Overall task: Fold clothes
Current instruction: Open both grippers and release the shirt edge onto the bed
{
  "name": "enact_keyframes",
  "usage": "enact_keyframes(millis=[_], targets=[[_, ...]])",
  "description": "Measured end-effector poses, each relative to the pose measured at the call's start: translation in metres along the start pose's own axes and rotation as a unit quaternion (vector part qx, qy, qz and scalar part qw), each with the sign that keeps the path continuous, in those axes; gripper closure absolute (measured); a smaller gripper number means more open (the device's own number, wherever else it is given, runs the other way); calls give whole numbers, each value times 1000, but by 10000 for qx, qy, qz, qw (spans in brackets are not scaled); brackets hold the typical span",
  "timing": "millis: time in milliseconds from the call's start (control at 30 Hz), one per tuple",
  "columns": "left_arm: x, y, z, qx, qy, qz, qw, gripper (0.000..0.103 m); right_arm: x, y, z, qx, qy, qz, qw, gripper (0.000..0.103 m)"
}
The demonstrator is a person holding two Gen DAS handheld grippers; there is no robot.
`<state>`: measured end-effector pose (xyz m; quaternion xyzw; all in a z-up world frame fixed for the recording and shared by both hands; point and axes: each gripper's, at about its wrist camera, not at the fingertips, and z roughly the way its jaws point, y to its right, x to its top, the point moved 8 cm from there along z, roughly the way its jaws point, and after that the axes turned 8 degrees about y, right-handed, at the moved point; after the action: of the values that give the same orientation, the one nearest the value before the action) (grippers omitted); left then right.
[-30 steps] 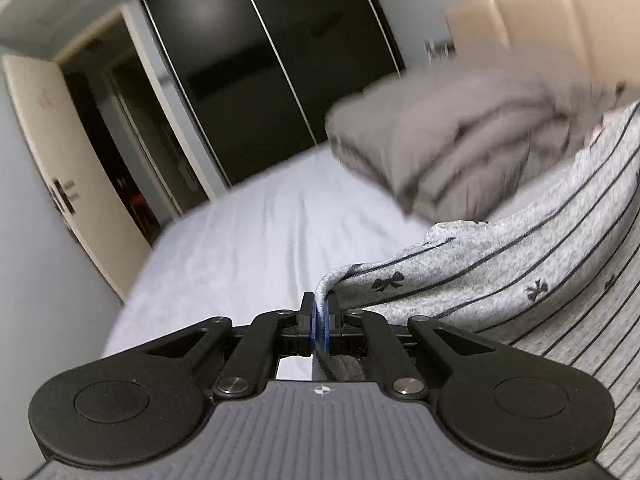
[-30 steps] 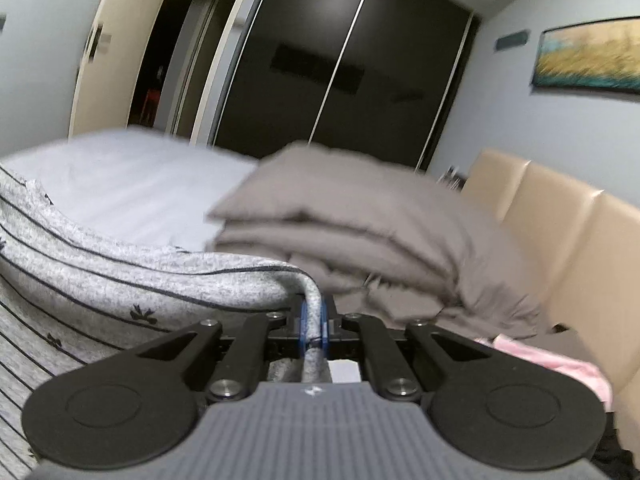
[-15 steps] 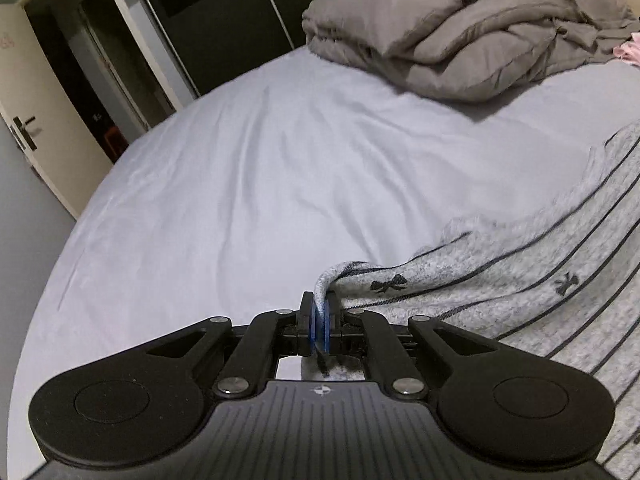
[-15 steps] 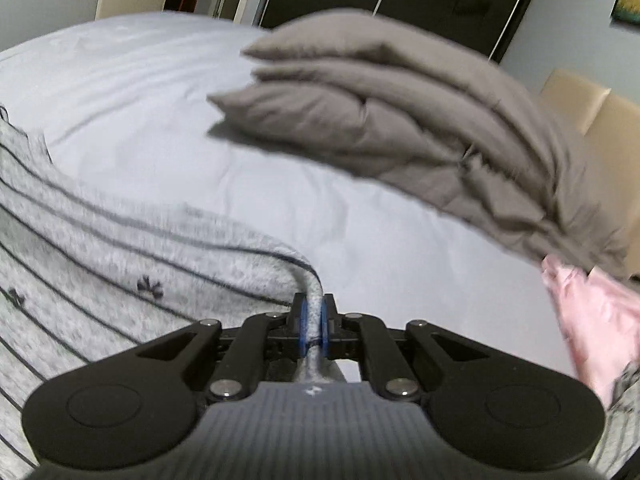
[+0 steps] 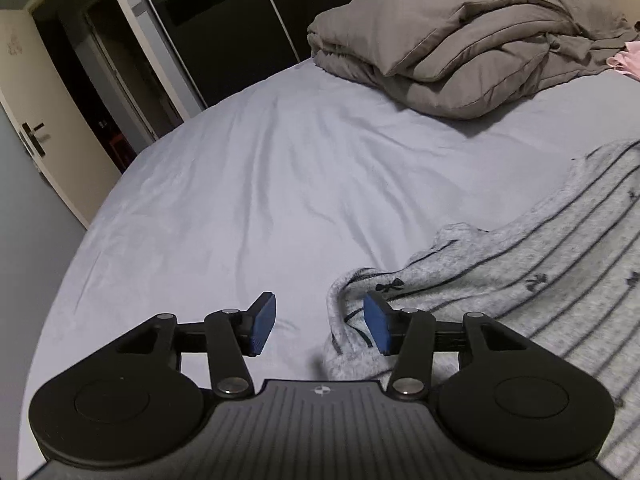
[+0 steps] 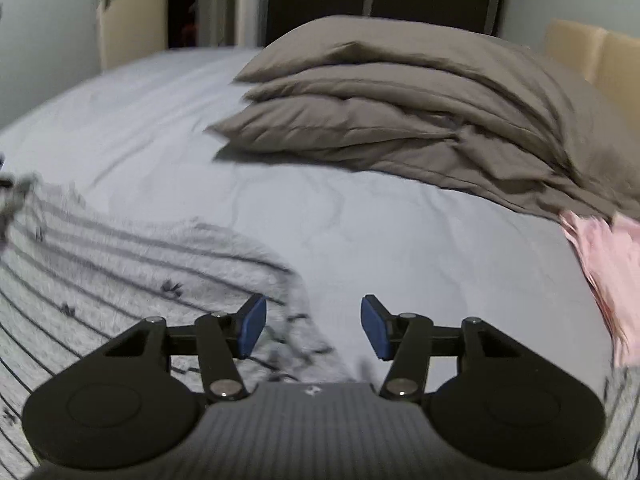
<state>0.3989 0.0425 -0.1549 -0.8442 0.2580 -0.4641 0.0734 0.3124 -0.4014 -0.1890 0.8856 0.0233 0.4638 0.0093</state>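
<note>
Both jaws opening, nothing pinched: left hand-held gripper (image 5: 320, 326) & right hand-held gripper (image 6: 312, 328) free of the striped garment (image 5: 520, 264). I'd let its corners settle flat on the bed (image 5: 248, 200) w/o dragging, then pull back.

A pale sheet (image 5: 248, 184) covers the bed across the middle of both views, lightly creased. A folded brown duvet (image 5: 460, 44) lies on it at upper right. Pink cloth (image 6: 608, 268) shows at the right edge, touching the duvet. A dark wardrobe (image 5: 240, 16) stands behind, an open door (image 5: 36, 120) at left, a beige headboard (image 6: 592, 48) at upper right.
</note>
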Motion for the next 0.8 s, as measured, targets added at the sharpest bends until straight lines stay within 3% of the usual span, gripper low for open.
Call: enact_keyframes(millis=[133, 400, 467, 533, 567, 633, 800], targets=[[-6, 12, -16, -196, -304, 18, 9993, 58, -15, 39, -10, -112, -177, 714, 9972, 58], [-56, 30, -9, -365, -1333, -263, 9900, 68, -70, 61, -1, 317, -809, 1775, 9803, 58], [-59, 34, -7, -314, -1302, -207, 9908, 68, -74, 52, -6, 504, -760, 1684, 9815, 60], [-60, 37, -5, -289, -1336, -98, 9906, 69, -78, 39, -12, 753, -771, 1562, 9818, 70], [-59, 38, -4, -281, -1361, -84, 9903, 69, -81, 33, -15, 784, -779, 1411, 9838, 84], [-60, 39, -2, -281, -1394, -139, 9897, 69, -84, 24, -21, 635, -755, 1001, 9901, 94], [-62, 37, -3, -321, -1377, -174, 9898, 69, -66, 31, -29, -35, -458, 354, 9983, 99]])
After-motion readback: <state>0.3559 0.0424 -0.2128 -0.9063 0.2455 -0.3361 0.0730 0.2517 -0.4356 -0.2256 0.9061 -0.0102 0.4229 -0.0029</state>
